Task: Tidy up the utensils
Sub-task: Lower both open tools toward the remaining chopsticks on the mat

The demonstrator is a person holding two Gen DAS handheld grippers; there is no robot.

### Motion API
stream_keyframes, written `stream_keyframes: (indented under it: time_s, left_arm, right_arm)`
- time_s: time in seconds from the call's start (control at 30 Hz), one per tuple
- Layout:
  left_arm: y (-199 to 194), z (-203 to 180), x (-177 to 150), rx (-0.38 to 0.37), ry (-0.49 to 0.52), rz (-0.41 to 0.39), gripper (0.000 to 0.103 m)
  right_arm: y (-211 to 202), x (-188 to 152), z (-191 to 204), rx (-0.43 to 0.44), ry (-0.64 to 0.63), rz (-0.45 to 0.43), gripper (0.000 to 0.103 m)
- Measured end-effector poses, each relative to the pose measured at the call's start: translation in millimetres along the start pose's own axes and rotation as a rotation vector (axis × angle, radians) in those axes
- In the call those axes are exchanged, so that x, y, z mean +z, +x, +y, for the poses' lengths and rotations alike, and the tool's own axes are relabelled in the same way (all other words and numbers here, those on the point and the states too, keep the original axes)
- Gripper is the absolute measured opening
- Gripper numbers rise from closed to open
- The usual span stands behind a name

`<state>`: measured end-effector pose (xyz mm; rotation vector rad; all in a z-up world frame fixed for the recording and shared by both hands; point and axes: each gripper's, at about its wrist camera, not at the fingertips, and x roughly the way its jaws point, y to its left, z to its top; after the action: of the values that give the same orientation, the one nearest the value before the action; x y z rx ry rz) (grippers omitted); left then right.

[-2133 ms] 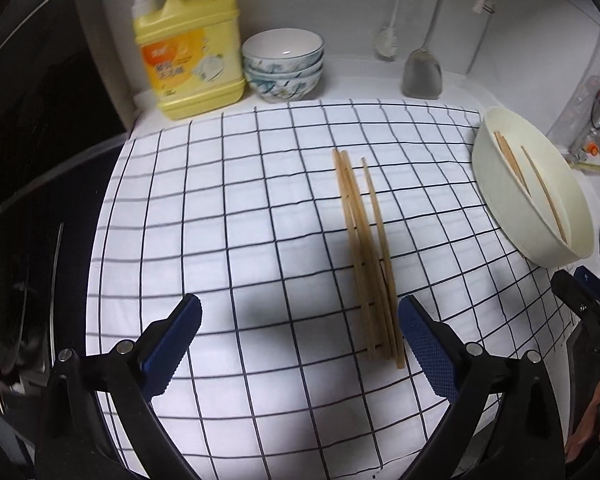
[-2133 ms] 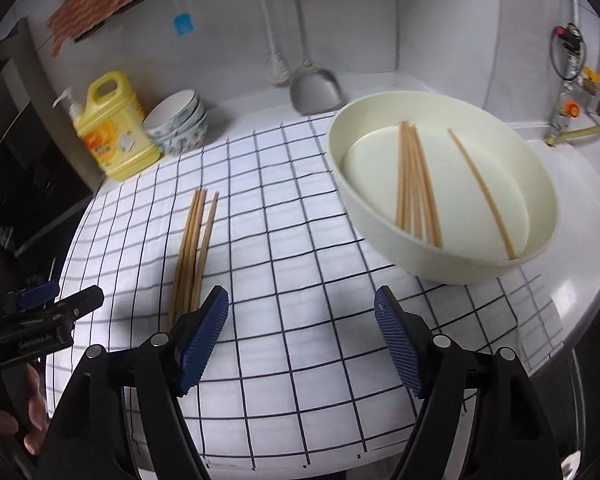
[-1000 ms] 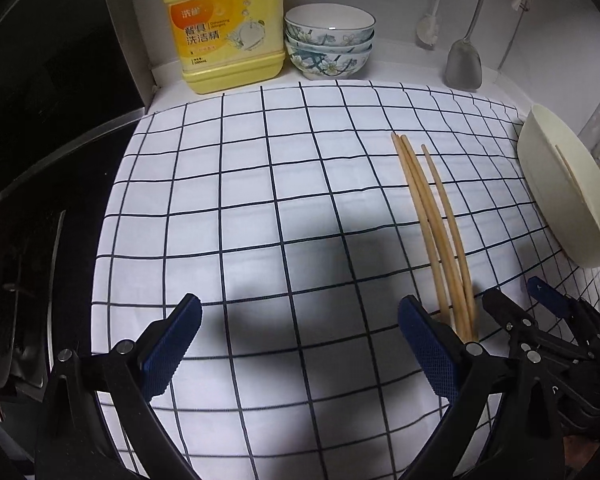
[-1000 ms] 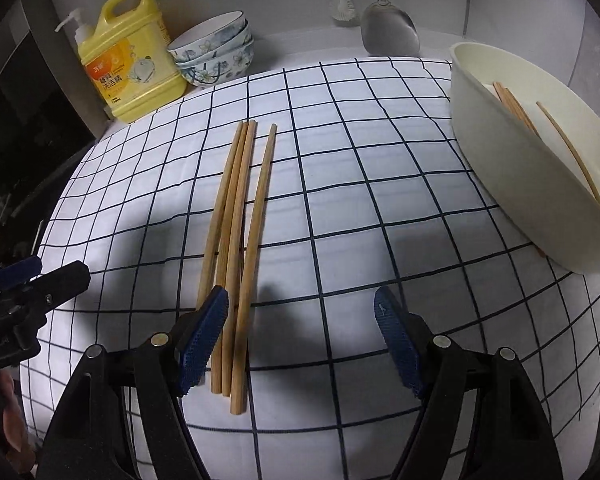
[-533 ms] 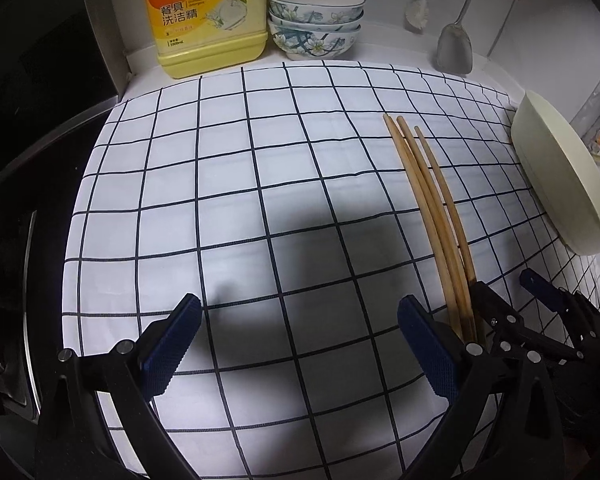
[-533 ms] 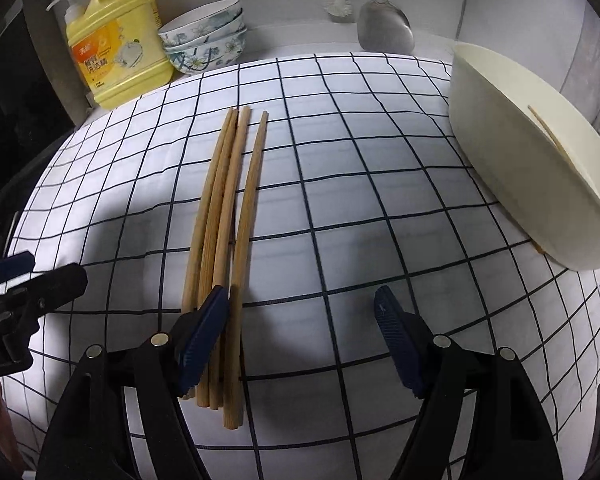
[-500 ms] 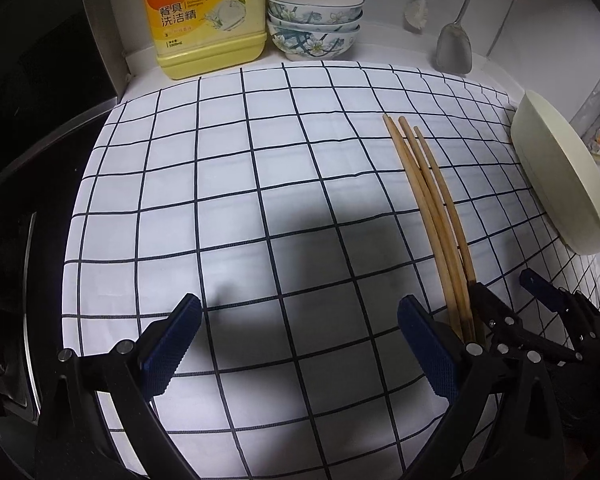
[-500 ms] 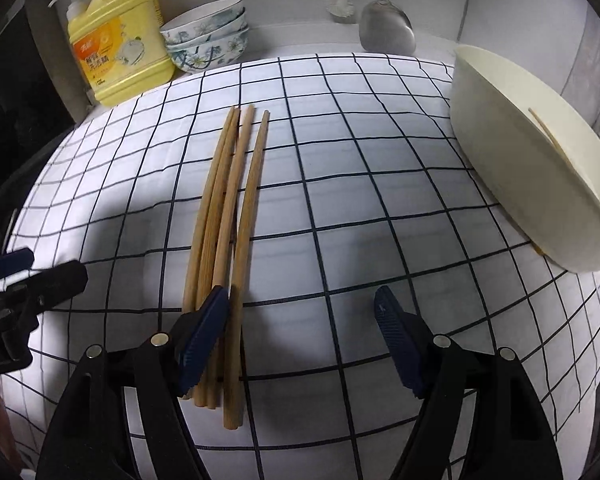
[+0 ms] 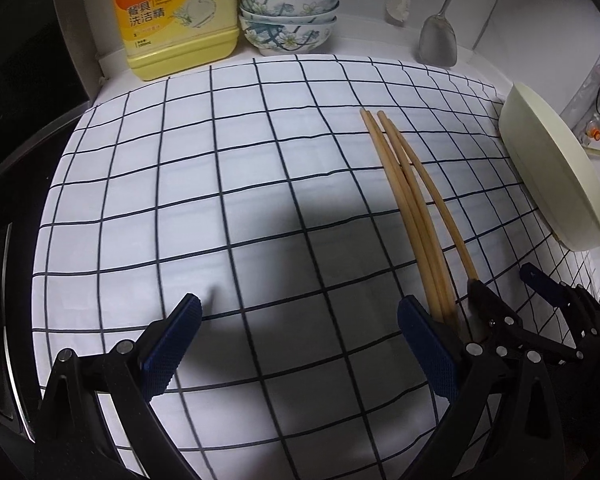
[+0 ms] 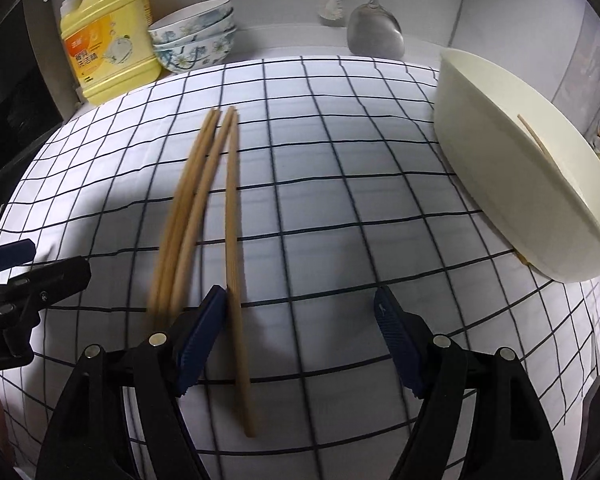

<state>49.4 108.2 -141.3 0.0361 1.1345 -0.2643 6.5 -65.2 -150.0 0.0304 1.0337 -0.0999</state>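
Lying on the cloth [image 10: 340, 184]: four chopsticks [image 10: 204, 196]; both hand-held grippers [image 9: 298, 346] [image 10: 300, 340] gape empty.

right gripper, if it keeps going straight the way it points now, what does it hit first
Probably the checked cloth between its open jaws. The right gripper points steeply down at bare cloth; one chopstick lies just inside its left finger, so depth is uncertain.

A yellow detergent jug [image 9: 176, 16] stood at the back of the counter [image 9: 364, 46] just beside three stacked floral bowls [image 9: 288, 20], while a metal spatula [image 9: 438, 42] and a white brush [image 9: 398, 4] hung against the wall behind a checked cloth [image 9: 180, 184].
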Motion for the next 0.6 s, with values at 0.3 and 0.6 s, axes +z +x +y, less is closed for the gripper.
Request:
stream_keyframes:
  time_s: [0.3, 0.6]
  left_arm:
    - [6, -22, -1, -0.031, 0.041, 0.01, 0.096]
    - [15, -39, -7, 0.002, 0.07, 0.041, 0.097]
  right_arm:
    - [5, 7, -36, -0.043, 0.033, -0.003, 0.072]
    - [-10, 3, -42, 0.004, 0.051, -0.035, 0.072]
